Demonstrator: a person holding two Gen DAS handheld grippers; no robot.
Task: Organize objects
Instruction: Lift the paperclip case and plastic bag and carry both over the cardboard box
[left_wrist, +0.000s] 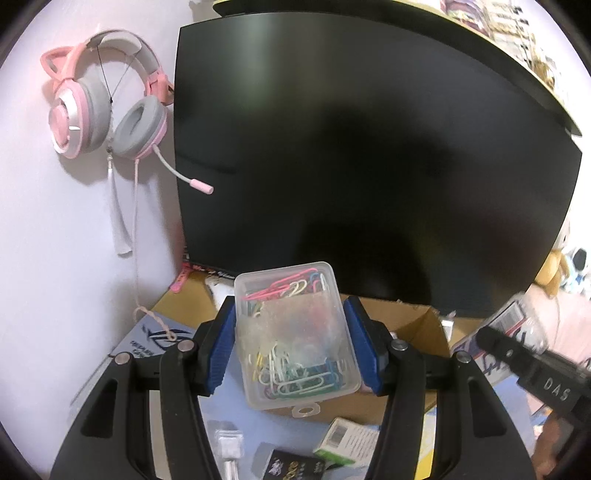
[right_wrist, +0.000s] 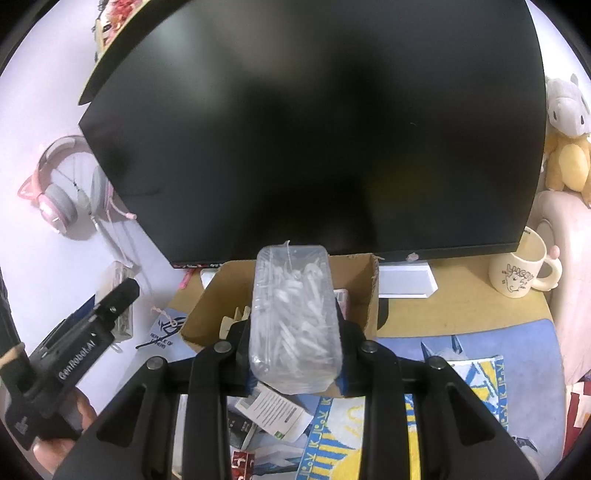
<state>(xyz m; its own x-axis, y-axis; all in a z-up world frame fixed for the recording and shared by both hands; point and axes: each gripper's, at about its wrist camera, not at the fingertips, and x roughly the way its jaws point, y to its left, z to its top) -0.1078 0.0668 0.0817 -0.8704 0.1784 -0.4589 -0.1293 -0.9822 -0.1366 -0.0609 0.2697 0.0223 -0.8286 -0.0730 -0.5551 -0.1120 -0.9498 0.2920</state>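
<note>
Left wrist view is showing the left gripper (left_wrist: 297, 343) clamping a clear box of paper clips (left_wrist: 295, 332) above the cardboard box (left_wrist: 413, 328); the right gripper (right_wrist: 293, 334) is gripping a clear box of cotton swabs (right_wrist: 293, 317) over that box's near edge.

The desk (right_wrist: 461, 314) is wooden – on it, at center frame, an open cardboard box (right_wrist: 364, 295); at right a mug (right_wrist: 517, 273); in front a blue mat (right_wrist: 535, 350).

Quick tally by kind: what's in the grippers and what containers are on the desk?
Clear plastic boxes held in grippers: 2 (paper-clip box in the left gripper, box of white sticks in the right gripper)
Cardboard boxes: 1
Mugs: 1
Total: 4
</note>
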